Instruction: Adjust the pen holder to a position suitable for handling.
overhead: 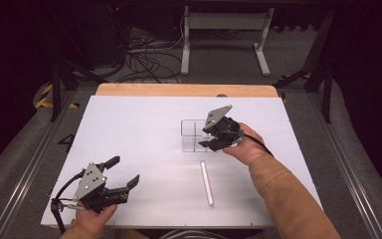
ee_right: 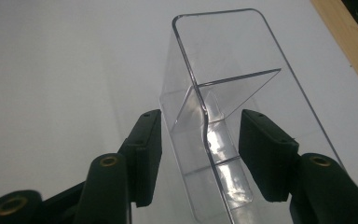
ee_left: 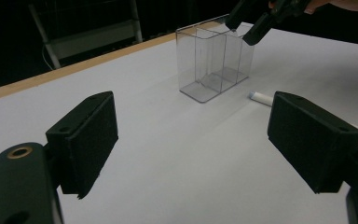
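A clear plastic container (overhead: 193,135) with inner dividers stands upright on the white table (overhead: 144,124), right of centre. My right gripper (overhead: 206,138) is at its right end, open. In the right gripper view the two jaws straddle the container's (ee_right: 233,93) near end, one on each side of its rim; whether they touch it I cannot tell. A white tube (overhead: 207,183) lies flat on the table in front of the container. My left gripper (overhead: 125,170) hovers open near the front left edge with nothing between its jaws, facing the container (ee_left: 214,63) and the tube (ee_left: 261,98).
The table's wooden far edge (overhead: 184,90) runs behind the white top. Beyond it are a white table frame (overhead: 224,40) and loose cables (overhead: 149,62) on the floor. Bare table surface lies between the two grippers.
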